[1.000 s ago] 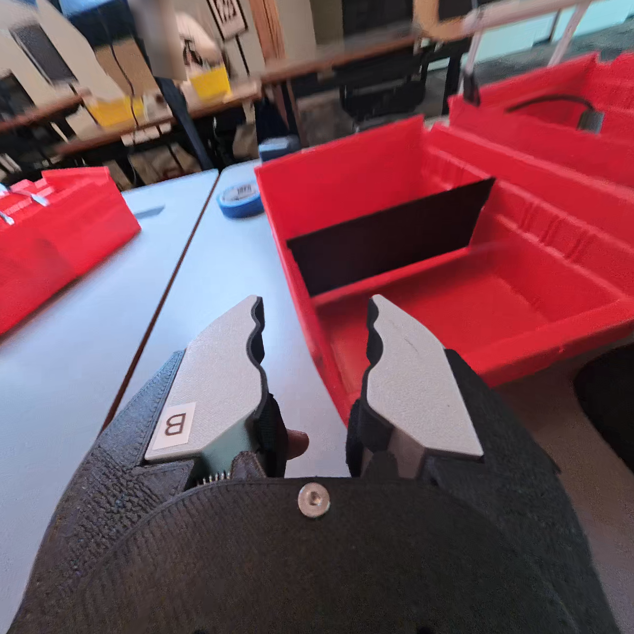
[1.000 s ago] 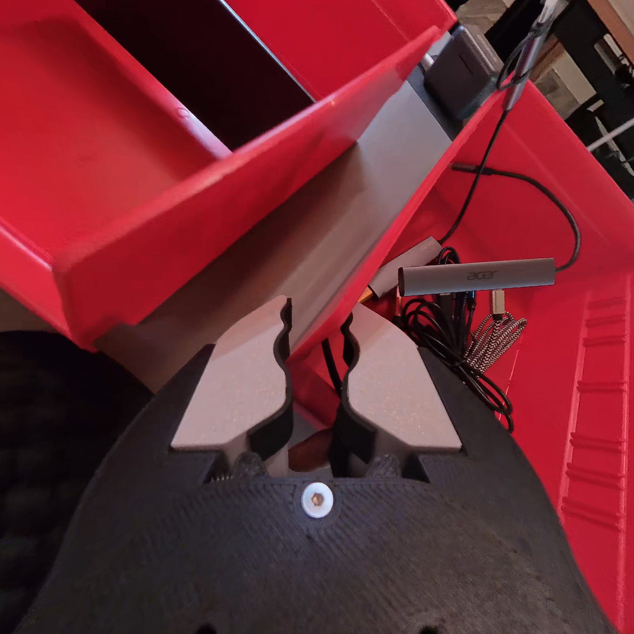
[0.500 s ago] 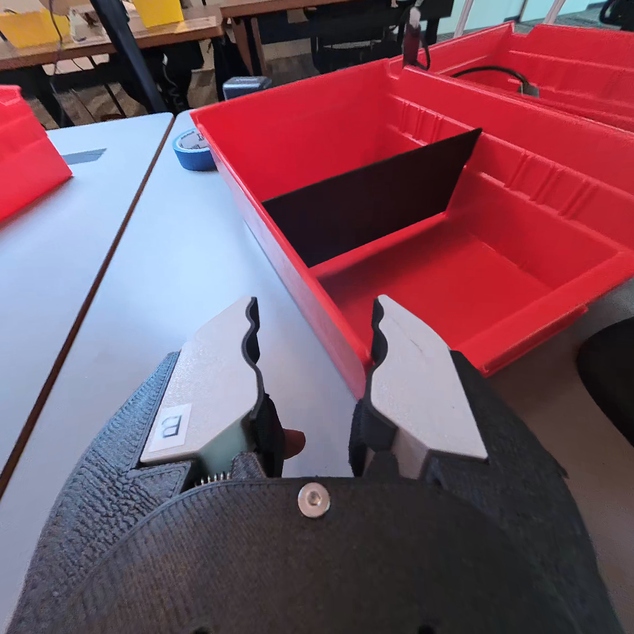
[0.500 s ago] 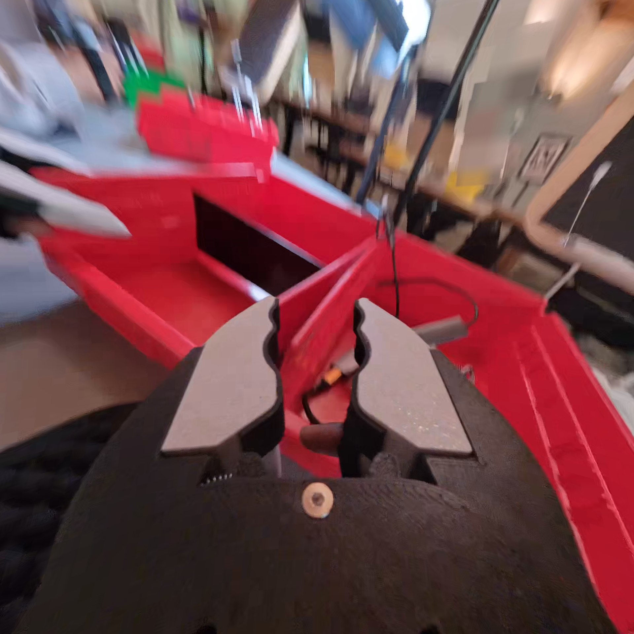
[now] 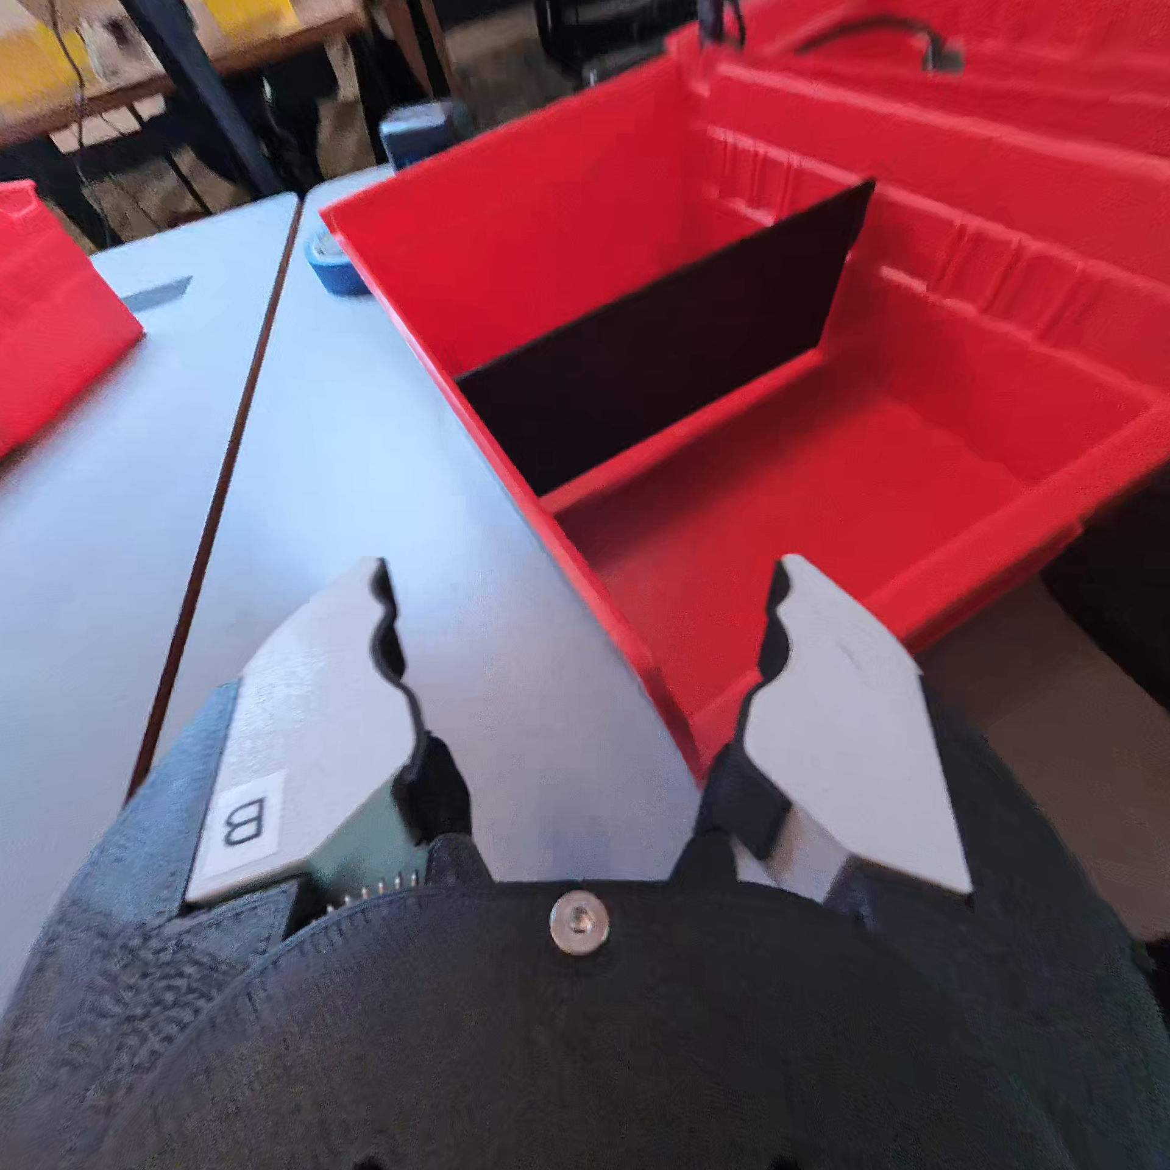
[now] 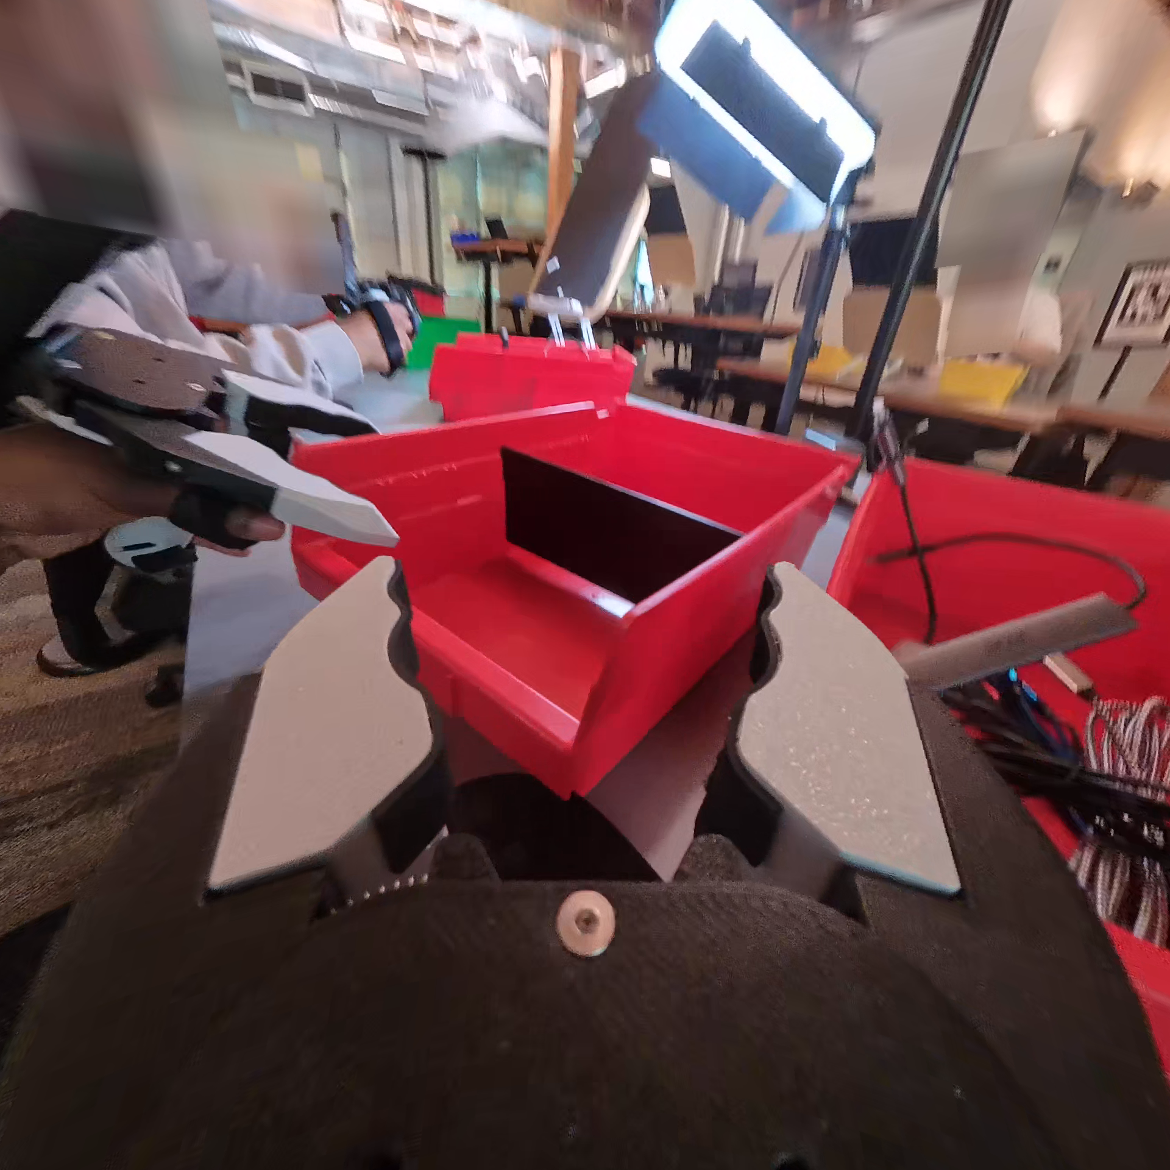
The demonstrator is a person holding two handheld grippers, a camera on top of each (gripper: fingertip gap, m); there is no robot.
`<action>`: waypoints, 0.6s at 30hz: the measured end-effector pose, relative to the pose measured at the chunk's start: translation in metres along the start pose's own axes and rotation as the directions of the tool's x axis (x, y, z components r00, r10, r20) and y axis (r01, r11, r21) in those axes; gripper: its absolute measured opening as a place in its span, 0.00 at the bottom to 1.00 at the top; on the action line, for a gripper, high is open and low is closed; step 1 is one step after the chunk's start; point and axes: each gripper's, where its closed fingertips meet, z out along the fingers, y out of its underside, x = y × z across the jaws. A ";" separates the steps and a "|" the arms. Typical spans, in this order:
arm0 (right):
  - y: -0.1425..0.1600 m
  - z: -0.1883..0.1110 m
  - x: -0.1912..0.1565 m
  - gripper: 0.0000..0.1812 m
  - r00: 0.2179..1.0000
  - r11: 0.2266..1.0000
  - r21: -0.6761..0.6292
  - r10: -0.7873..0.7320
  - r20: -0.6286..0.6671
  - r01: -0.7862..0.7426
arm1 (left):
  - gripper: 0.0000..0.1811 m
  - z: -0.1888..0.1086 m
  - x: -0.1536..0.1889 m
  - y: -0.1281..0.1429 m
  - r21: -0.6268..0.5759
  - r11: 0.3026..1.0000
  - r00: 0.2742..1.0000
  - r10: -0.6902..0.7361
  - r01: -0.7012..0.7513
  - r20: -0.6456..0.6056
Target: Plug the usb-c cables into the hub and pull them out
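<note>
A grey hub (image 6: pixel 1019 639) lies in the right red bin (image 6: pixel 1025 506) on a tangle of black cables (image 6: pixel 1044 760) and a striped braided cable (image 6: pixel 1127 734). My right gripper (image 6: pixel 579 576) is open and empty, held above the near corner of the divided red bin (image 6: pixel 658 658), left of the hub. My left gripper (image 5: pixel 579 570) is open and empty over the grey table (image 5: pixel 354 456) at that bin's left wall (image 5: pixel 525 506); it also shows in the right wrist view (image 6: pixel 354 525). The hub's black cord (image 5: pixel 867 31) shows far off.
A black divider (image 5: pixel 665 380) splits the divided bin. A blue tape roll (image 5: pixel 332 266) lies behind it. Another red bin (image 5: pixel 44 316) stands at the left. A person in a grey sleeve (image 6: pixel 266 342) stands beyond, with a light panel on a stand (image 6: pixel 766 114). My right tips are about 50 centimeters from the blue tape roll (image 5: pixel 332 266), my left tips only 40 centimeters.
Both grippers have opened wider. The right gripper has risen from inside the cable bin and tilted up toward the room. The left gripper has tilted down and shifted slightly.
</note>
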 end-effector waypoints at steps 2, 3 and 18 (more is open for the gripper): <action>0.014 0.008 0.007 0.53 0.999 0.992 -0.115 0.042 -0.035 -0.046 | 0.70 0.008 0.000 -0.005 0.060 0.997 0.999 -0.050 0.051 -0.014; 0.023 0.012 0.008 0.47 0.998 0.983 -0.176 0.051 -0.040 -0.057 | 0.72 0.013 0.001 -0.006 0.073 0.995 0.998 -0.065 0.067 -0.025; 0.043 0.024 0.027 0.10 0.893 0.852 -0.438 -0.403 -0.201 0.286 | 0.06 -0.024 -0.011 -0.060 0.413 0.909 0.914 -0.127 -0.048 0.384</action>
